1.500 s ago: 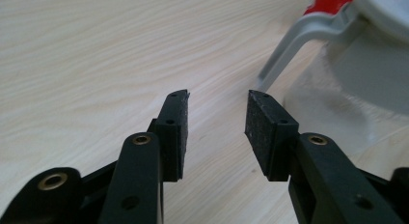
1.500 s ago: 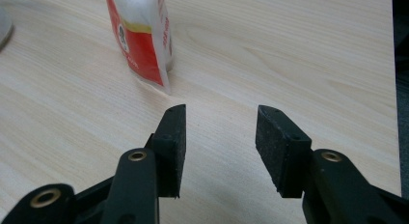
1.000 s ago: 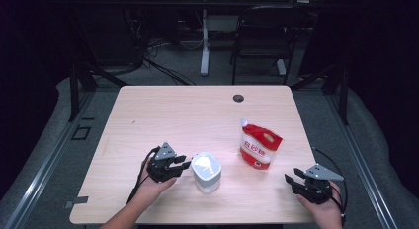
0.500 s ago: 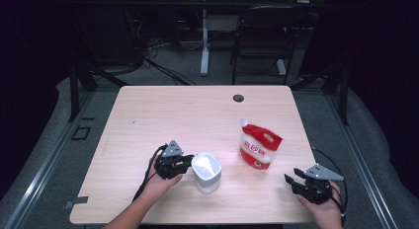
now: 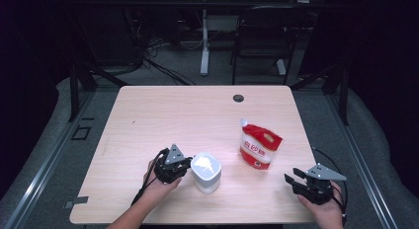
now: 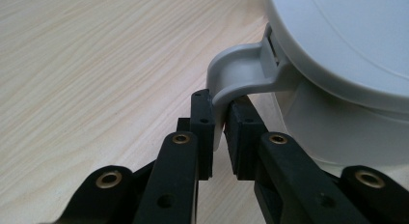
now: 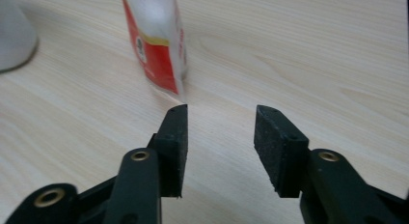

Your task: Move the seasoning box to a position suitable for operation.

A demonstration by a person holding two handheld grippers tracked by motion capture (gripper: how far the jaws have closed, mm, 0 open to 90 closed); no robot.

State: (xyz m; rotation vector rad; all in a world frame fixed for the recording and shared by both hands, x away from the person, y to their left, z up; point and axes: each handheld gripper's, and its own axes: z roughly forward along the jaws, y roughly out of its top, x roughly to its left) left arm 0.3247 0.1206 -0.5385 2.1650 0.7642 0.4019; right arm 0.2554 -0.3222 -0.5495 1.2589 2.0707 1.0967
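Pale wooden table (image 5: 163, 115), high view. A white plastic container with a rounded lid (image 5: 206, 171) stands upright near the front edge, left of centre. A red-and-white stand-up pouch with a white spout at its top corner (image 5: 259, 146) stands to its right, well apart from it, nearer the table's middle depth.

Left gripper (image 5: 185, 166): held low just beside the container's left side. In the left gripper view its tips (image 6: 220, 122) sit on either side of the container's grey curved plastic tab (image 6: 241, 74), which sticks out from under the lid rim. The jaws have just been closing; the black pads (image 6: 201, 119) now press on the tab's lower end, so the tab is clamped between them (the gap left is no wider than the tab itself).

Right gripper (image 5: 292, 178): near the front right corner of the table, held in the person's right hand (image 5: 323, 211). Right gripper view: tips (image 7: 221, 120) apart, nothing between them but bare wood. Its jaws have just narrowed a little. The pouch (image 7: 156, 43) stands ahead and slightly left of them, not touched; the container's base (image 7: 14, 35) shows at far left.

A small dark round grommet (image 5: 238, 98) sits near the table's far edge.
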